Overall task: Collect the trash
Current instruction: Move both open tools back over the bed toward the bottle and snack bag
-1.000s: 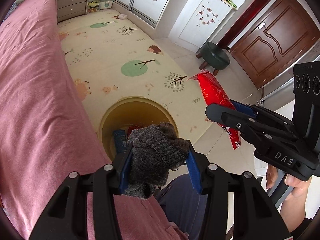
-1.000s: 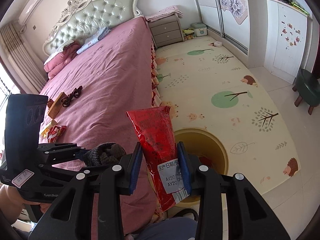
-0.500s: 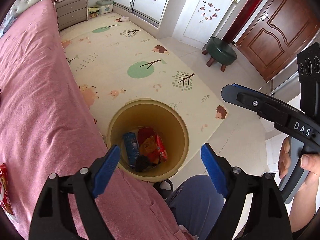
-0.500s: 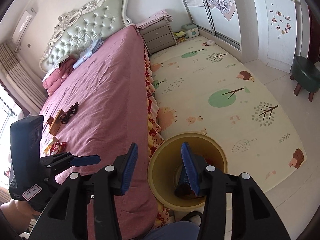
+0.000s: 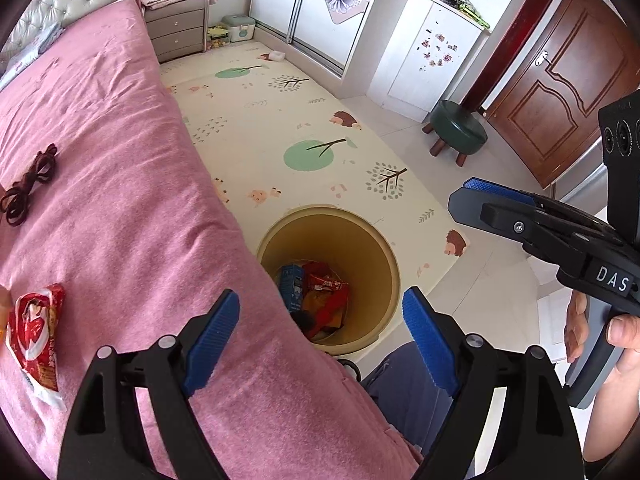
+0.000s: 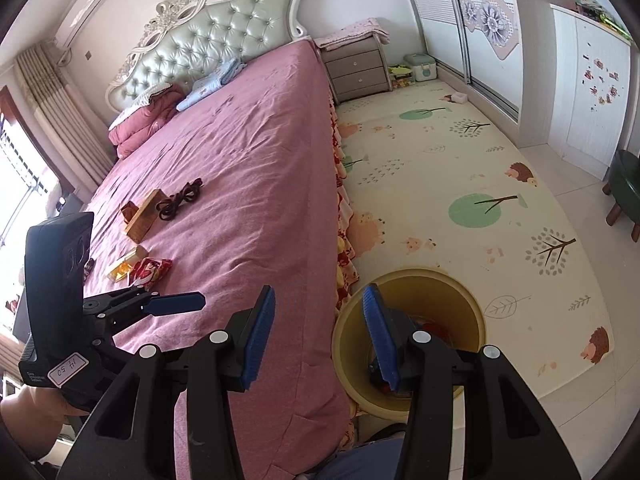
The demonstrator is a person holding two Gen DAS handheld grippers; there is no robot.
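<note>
The left gripper [image 5: 320, 320] hangs with its blue pads spread wide and nothing between them, poised over the bed's edge and the bin [image 5: 384, 248] below. The right gripper [image 6: 316, 332] is likewise parted and empty, one finger over the bedspread, the other over the bin's [image 6: 476, 312] mouth. In the left wrist view the right gripper [image 5: 492, 200] juts in from the right side, held by a hand [image 5: 616, 332]; in the right wrist view the left gripper [image 6: 176, 303] shows low on the left above the cover.

The yellow bin stands on the floor, tight against the side of the bed [image 5: 120, 184], at the edge of the play mat [image 5: 280, 120]. Inside lie wrappers [image 5: 324, 300], red and orange, and a blue packet [image 5: 290, 284].

More trash is on the pink bedspread: a red snack bag [image 5: 36, 328] near the left gripper, seen in the other view as a red bag [image 6: 150, 270] beside a yellow packet [image 6: 124, 266]. Farther up the bed lie a brown box [image 6: 144, 216] and a dark cord [image 6: 180, 198], coiled, touching it.

A green stool [image 5: 458, 128] stands on the tiles near the wooden door [image 5: 560, 80].
</note>
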